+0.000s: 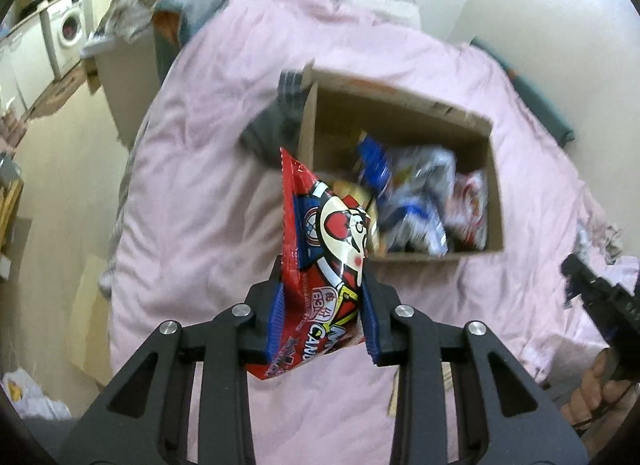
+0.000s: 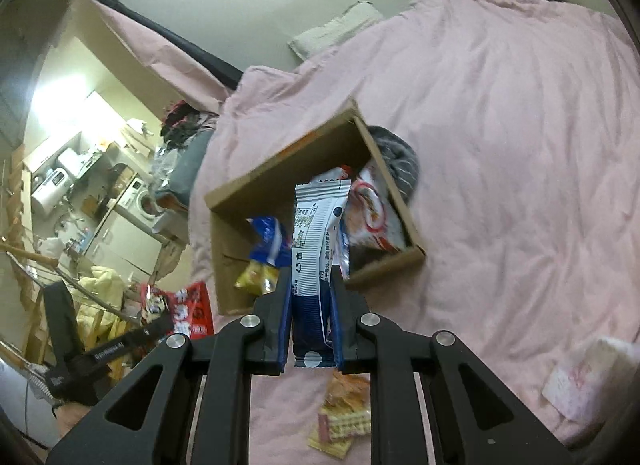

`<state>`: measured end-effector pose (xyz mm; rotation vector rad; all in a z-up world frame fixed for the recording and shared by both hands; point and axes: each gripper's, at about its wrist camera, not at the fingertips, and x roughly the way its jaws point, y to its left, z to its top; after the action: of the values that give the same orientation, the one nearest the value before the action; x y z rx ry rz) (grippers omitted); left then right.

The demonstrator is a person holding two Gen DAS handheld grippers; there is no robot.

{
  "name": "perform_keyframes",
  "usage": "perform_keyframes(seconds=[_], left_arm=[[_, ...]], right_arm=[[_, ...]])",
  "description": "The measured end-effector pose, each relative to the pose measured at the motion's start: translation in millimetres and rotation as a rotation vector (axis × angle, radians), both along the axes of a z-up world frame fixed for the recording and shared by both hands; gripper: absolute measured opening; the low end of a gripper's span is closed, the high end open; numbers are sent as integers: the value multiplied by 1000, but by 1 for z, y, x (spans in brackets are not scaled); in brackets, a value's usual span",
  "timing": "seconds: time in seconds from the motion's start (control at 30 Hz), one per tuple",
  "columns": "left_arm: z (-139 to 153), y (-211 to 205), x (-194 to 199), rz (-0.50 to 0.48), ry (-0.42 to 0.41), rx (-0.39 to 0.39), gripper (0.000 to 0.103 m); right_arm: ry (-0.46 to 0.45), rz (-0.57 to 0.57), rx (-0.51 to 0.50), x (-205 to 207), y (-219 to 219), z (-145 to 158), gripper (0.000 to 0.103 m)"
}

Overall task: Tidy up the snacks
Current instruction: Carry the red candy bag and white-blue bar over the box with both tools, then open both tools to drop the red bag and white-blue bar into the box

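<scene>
Nearest us, our left claw (image 1: pixel 322 305) is clamped on a red candy bag (image 1: pixel 320 265), pinching it low across its width, so the upper part stands up above the pads. We judge it light, crinkly and slick: glossy film with air inside, soft contents, so a hold near the sealed edge or flat across the body should keep it from sliding. Our right claw (image 2: pixel 310 305) is closed on a white and blue snack pack (image 2: pixel 320 241), gripped at its crimped lower end. The pack looks long, thin and floppy, and the ridged seal gives better bite than the smooth middle. Just under it, small orange packets (image 2: pixel 344 413) lie loose on the pink bedspread (image 2: pixel 520 145), which is soft, wrinkled cloth that gives under weight. Beyond both claws sits the cardboard box (image 1: pixel 494 185), open-topped with stiff brown walls, on the bed. It holds several bags (image 1: pixel 416 193), blue, white and red, piled loosely. Both held packs hang over or near its rim. Far back, a washing machine (image 1: pixel 70 27) is visible.
</scene>
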<state>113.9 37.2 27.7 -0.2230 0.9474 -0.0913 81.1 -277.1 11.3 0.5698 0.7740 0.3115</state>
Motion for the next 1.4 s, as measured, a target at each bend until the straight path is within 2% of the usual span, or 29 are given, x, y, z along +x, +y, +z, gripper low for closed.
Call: perform_keyframes(seconds=[0.2,0.5,0.57,0.67,0.7,0.77,0.87,0.93,1.03,1.1,1.17,1.2,1.27,1.33,1.4], left_arm=[[24,-7,26,-33,-41,-32,26],[28,-27,71,-67,-76,-3,26],[22,-31,84,-69,-84,21,26],[6,-32,99,-72,-71,16,26],[2,-32,102,-73,-69,4,26],[-16,-27,108,-66,-62,-82,26],[-39,-28,118,-54,-12,-104,26],[-43,-30,120,-71,-16,-111,26],[-44,-37,118,-104,-32,-80,26],[-47,-40,117,-125,-18,-85,26],[-54,-42,119,-148,16,-125,26],[-56,-42,119,-168,21,-182,26],[-55,-44,119,-195,22,-239,26],[-51,-47,118,-204,5,-247,26],[-49,-53,119,-207,0,-207,27]], right_arm=[[2,34,-7,27,10,5,17],[-3,59,-70,83,25,2,17],[3,66,-84,93,27,-3,17],[29,86,-112,113,32,-17,17],[42,91,-110,117,33,-22,17],[67,97,-103,125,36,-32,17],[140,102,-76,133,44,-53,17],[161,116,-79,137,53,-58,17],[174,133,-139,140,65,-59,17],[189,143,-162,141,71,-63,17],[208,155,-155,142,72,-68,17],[221,153,-151,142,71,-71,17],[240,146,-135,142,68,-73,17],[243,134,-123,142,64,-70,17],[227,127,-139,140,63,-65,17]])
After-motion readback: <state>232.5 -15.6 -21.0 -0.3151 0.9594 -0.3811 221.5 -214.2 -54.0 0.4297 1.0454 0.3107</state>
